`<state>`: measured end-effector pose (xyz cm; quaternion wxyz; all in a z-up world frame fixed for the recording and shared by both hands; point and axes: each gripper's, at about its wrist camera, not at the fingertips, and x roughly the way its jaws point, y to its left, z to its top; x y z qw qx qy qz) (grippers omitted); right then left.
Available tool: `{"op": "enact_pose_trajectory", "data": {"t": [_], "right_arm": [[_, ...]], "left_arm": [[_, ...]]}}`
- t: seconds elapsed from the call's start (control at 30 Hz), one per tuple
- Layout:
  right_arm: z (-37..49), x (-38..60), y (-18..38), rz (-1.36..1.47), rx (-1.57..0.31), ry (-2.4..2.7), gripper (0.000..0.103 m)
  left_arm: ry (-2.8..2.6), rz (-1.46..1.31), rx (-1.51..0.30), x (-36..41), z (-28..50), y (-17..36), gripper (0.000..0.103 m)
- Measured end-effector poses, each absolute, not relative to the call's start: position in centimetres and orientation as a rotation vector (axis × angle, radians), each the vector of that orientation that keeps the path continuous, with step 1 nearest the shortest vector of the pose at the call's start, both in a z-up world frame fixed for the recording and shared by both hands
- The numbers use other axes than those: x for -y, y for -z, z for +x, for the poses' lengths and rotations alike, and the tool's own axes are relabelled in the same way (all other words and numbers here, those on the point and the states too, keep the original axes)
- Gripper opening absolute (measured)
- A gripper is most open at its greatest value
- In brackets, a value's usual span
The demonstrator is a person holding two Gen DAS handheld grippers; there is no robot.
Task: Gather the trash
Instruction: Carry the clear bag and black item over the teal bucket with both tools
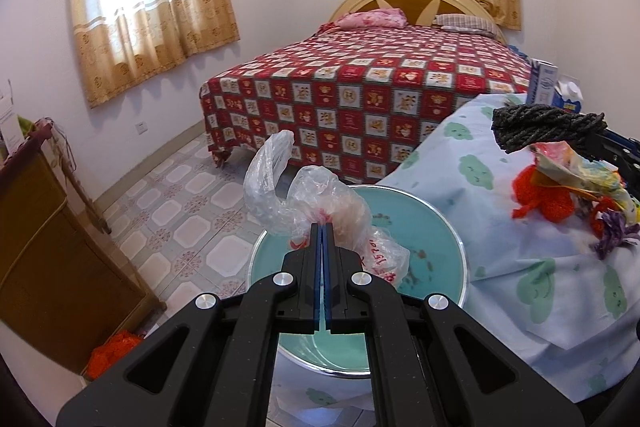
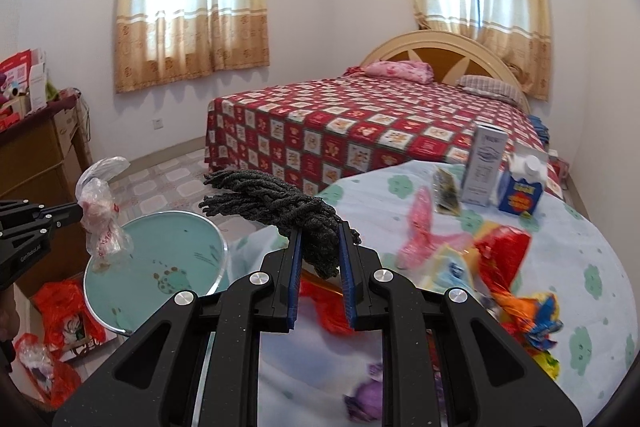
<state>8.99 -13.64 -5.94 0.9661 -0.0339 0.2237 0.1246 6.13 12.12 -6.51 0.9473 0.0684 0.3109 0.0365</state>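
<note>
In the left wrist view my left gripper [image 1: 322,227] is shut on a crumpled clear plastic bag [image 1: 280,199] with red print, held over a round teal basin [image 1: 424,227]. The right wrist view shows my right gripper [image 2: 320,227] shut on a bundle of dark grey yarn [image 2: 288,211], above the near edge of a table with a pale blue cloth [image 2: 500,379]. Colourful wrappers [image 2: 500,259], a pink wrapper [image 2: 424,227] and purple scraps [image 2: 368,387] lie on that cloth. At the left of this view my left gripper [image 2: 78,209] holds the bag [image 2: 100,219] above the basin [image 2: 172,239].
A tall white box [image 2: 484,167] and a blue carton [image 2: 520,191] stand at the table's far side. A bed with a red checked cover [image 2: 360,131] fills the back. A wooden cabinet [image 1: 48,247] stands at the left, with orange bags [image 2: 68,311] on the tiled floor.
</note>
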Motion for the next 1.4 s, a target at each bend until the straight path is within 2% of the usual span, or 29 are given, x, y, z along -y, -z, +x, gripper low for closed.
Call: {"op": "enact_pose_trajectory", "data": {"t": [0.77, 1.4], "right_arm": [[12.0, 6.3, 6.2, -0.146, -0.465, -0.351, 0.018], [12.3, 4.8, 7.1, -0.178, -0.488, -0.372, 0.018]], "left_arm": [[-0.151, 0.084, -0.642, -15.1, 6.9, 6.5, 0.001], [-0.149, 0.078, -0.669, -15.2, 7.2, 7.3, 0.001]]}}
